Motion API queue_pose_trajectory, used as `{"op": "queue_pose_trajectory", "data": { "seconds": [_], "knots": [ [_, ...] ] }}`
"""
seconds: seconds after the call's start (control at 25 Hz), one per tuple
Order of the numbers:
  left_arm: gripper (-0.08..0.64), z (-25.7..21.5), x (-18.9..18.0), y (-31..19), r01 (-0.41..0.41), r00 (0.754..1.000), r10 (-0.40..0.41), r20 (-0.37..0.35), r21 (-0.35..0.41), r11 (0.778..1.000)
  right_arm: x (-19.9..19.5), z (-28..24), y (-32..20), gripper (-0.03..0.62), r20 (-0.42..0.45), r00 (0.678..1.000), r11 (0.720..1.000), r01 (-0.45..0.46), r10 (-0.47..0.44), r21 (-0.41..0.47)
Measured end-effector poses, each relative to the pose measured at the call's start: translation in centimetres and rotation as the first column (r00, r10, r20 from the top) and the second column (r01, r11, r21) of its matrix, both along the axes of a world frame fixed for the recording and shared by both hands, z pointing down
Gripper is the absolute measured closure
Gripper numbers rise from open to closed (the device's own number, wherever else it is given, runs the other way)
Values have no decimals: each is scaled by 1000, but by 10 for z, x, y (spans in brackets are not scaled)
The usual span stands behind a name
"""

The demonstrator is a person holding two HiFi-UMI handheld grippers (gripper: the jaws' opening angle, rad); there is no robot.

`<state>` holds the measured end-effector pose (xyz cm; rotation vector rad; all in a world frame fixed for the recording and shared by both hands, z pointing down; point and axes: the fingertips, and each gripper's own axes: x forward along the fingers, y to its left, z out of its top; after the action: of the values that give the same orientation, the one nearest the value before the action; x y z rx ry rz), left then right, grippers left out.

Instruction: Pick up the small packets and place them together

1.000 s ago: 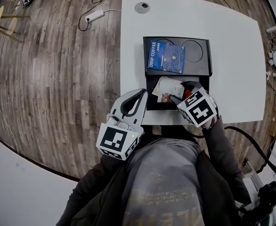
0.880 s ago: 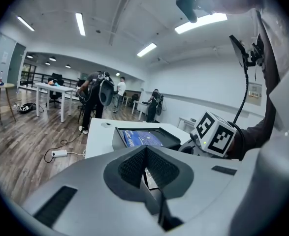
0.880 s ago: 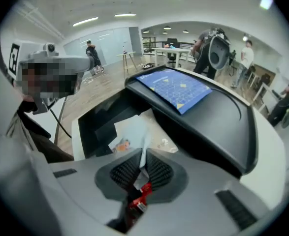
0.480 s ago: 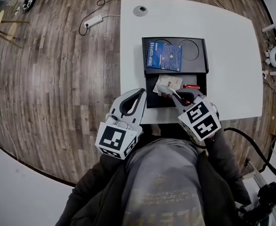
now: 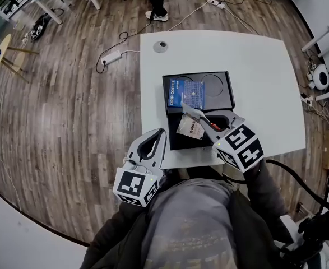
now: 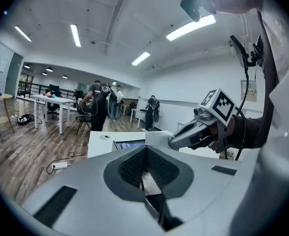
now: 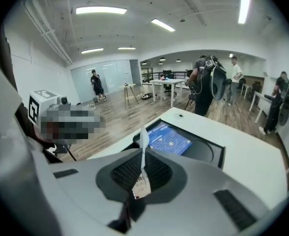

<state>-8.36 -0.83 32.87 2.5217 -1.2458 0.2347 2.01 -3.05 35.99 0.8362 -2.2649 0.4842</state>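
My right gripper is shut on a small white packet, which hangs from its tips above the front part of the black tray; its jaws have just closed on it. In the right gripper view the packet stands edge-on between the jaws. A blue drip-coffee packet lies in the tray's far part. A small red packet shows partly under the right gripper. My left gripper hovers at the table's near edge, left of the tray, shut with nothing in it.
The tray sits on a white table with a round grommet at its far left. A power strip and cables lie on the wooden floor to the left. Several people stand by desks across the room.
The right gripper has closed on the white packet in the tray's front compartment and lifted it up. The left gripper has risen slightly.
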Motion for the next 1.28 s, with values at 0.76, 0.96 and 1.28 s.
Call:
{"op": "queue_pose_trajectory", "data": {
  "seconds": [0.76, 0.96, 1.28],
  "knots": [
    [560, 32, -7, -38, 137, 990, -131, 58, -117, 984, 53, 42, -114, 437, 2, 991, 986, -133, 134, -97],
    [560, 33, -6, -39, 135, 990, -130, 55, -119, 984, 63, 46, -119, 419, -61, 982, 982, -181, 177, -60],
    [560, 22, -7, -32, 112, 993, -110, 31, -81, 990, 68, 0, -116, 420, 7, 972, 969, -234, 234, 77]
  ]
}}
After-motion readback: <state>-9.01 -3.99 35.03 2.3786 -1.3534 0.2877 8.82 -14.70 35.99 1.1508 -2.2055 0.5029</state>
